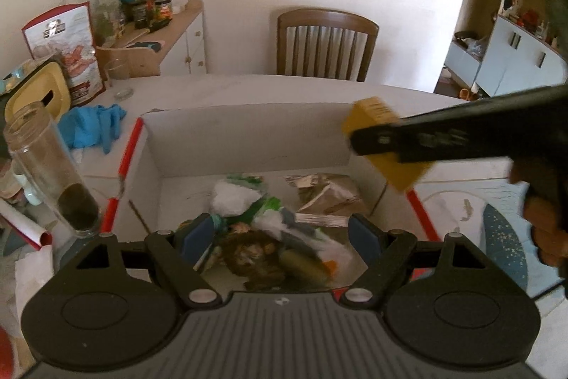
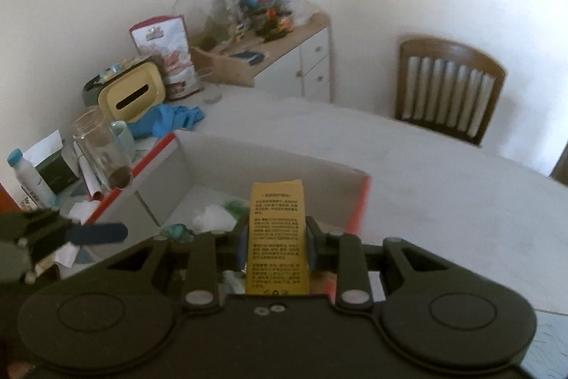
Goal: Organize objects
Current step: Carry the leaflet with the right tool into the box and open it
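Sorting is partly done, judging by the contents: in the left wrist view, the white box [image 1: 248, 144] with red edges is lying directly ahead of and below the left gripper [image 1: 280, 233], already holding a jumble of packets, wrappers and white wadding. The left gripper's jaws are standing wide apart over that pile, gripping nothing and touching nothing. Beyond its right finger, the right gripper [image 1: 369, 144] is reaching in over the box's far right corner, carrying a yellow carton [image 1: 376, 116]. A glass jar [image 1: 49, 173] is leaning just outside the box wall, off the left finger.

In the right wrist view, the right gripper [image 2: 277, 237] is clamping the yellow carton [image 2: 278, 229] between narrow-set pads, the carton standing upright and projecting forward above the box [image 2: 269, 166]. Loose items are waiting to the left of it: the jar [image 2: 99, 148], a blue cloth [image 2: 170, 119] and a white bottle [image 2: 28, 176]. Much appears left to sort.
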Motion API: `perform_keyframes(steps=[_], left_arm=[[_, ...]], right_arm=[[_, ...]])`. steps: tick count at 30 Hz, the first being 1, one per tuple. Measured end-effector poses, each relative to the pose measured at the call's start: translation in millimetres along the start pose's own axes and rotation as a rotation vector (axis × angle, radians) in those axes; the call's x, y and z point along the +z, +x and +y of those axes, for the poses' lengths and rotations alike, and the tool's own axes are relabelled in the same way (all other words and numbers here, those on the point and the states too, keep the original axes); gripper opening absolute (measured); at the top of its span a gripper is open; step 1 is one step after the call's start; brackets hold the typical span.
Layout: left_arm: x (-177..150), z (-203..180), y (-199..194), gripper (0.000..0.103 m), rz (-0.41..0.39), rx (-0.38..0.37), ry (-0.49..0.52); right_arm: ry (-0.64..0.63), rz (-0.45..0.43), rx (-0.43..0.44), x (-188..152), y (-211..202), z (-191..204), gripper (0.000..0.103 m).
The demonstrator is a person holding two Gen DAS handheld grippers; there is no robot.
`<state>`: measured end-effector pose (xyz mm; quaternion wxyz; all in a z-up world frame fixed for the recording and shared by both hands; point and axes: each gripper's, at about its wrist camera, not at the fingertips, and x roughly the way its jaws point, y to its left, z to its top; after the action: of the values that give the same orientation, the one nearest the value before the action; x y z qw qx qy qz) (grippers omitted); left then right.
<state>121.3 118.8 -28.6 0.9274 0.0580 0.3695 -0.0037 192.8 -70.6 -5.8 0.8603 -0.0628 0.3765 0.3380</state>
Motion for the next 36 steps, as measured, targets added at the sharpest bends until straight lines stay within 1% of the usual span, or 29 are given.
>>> perform_keyframes(steps=[4,10,15,20,25,27,28,30,36], left_arm=[[-2,12,-2,0.083,-0.007,0.012,-0.01],[-4,28,0,0.083,0.006,0.02,-0.033],[-8,35,2,0.083,0.015,0.018,-0.042],[-10,38,4,0.083,0.021,0.015,-0.045],[-10,39,4,0.083,0.023,0.012,-0.048],[-10,39,4,0.083,0.022,0.01,-0.048],[-9,38,4,0.083,0.02,0.01,-0.047],[-9,37,3,0.083,0.015,0.01,-0.045],[-5,35,-5,0.083,-0.008,0.011,-0.039]], right_arm=[[-0.009,0.045,0.007,10,35,16,0.029],[-0.016,0.111,0.003,12,77,32,0.029],[-0.047,0.158,-0.002,5,101,45,0.029],[-0.051,0.217,-0.014,-6,119,49,0.029],[-0.077,0.214,-0.022,-7,118,55,0.031],[-0.08,0.201,-0.011,-7,112,55,0.036],[-0.084,0.195,-0.015,-6,109,54,0.036],[-0.081,0.181,-0.012,-5,101,52,0.039],[-0.063,0.121,0.014,-5,66,43,0.042]])
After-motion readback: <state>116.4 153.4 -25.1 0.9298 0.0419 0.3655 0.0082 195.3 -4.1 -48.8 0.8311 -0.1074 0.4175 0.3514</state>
